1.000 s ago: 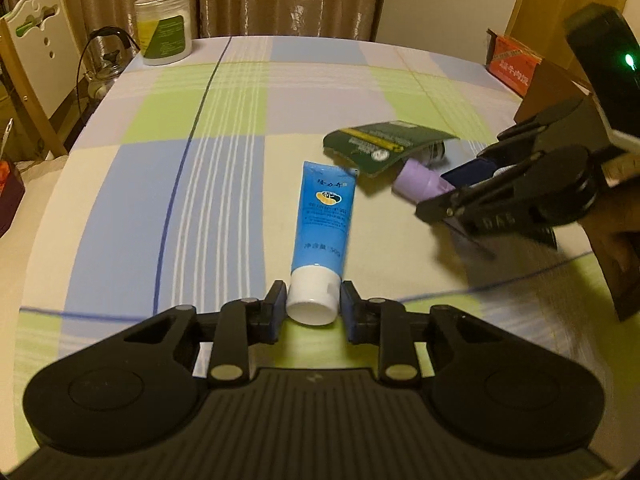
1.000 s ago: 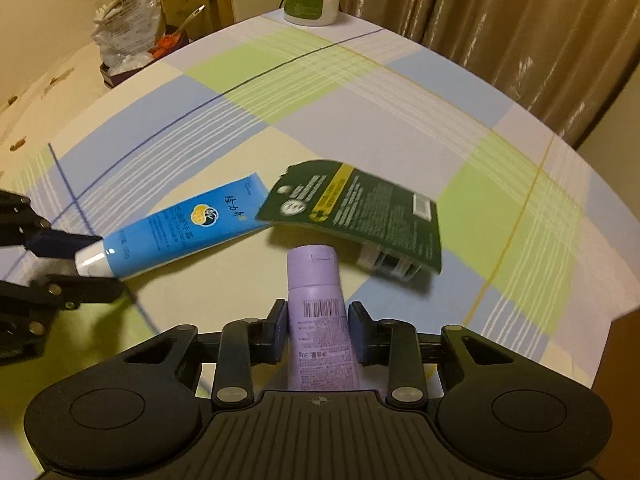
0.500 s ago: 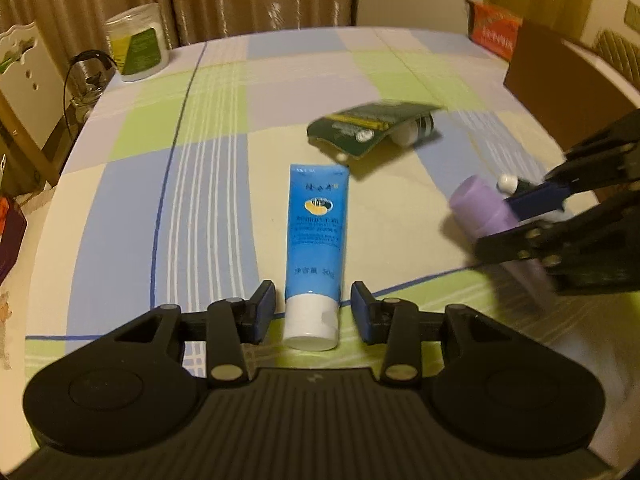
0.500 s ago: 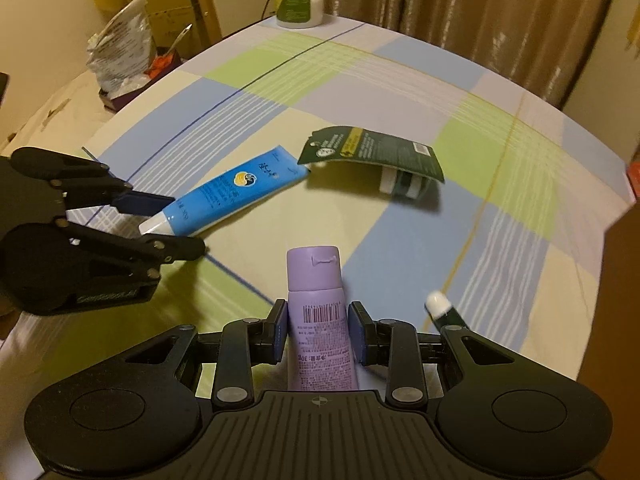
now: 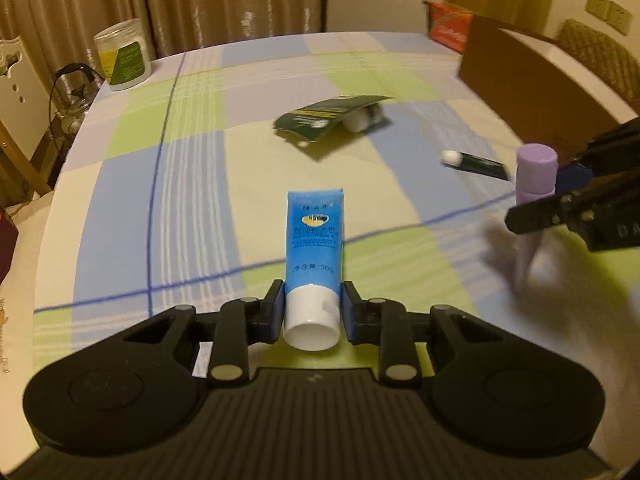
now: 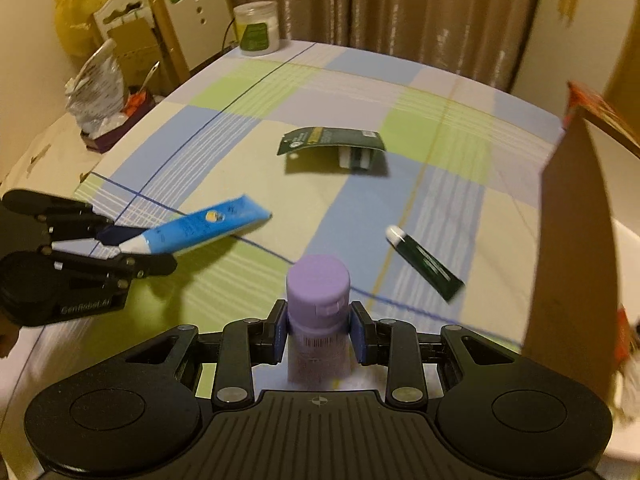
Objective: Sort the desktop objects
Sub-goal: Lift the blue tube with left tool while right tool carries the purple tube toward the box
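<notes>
My left gripper [image 5: 313, 312] is shut on the white cap of a blue tube [image 5: 314, 236] and holds it off the checked tablecloth; the left gripper [image 6: 132, 246] and the blue tube [image 6: 204, 228] also show in the right wrist view. My right gripper [image 6: 319, 330] is shut on a purple tube [image 6: 318, 292], cap pointing forward and up; the purple tube also shows in the left wrist view [image 5: 535, 172]. A dark green tube with a white cap [image 6: 426, 264] lies on the cloth. A green card package [image 6: 332, 142] lies further back.
A brown cardboard box [image 6: 572, 248] stands at the right edge of the table. A white jar with a green label [image 6: 258, 28] stands at the far left corner. Chairs and bags [image 6: 96, 88] stand beyond the table's left side.
Both grippers have pulled back and lifted their tubes off the cloth. The purple tube has tipped upright, uncovering the dark green tube. My left gripper opened briefly, then shut again on the cap.
</notes>
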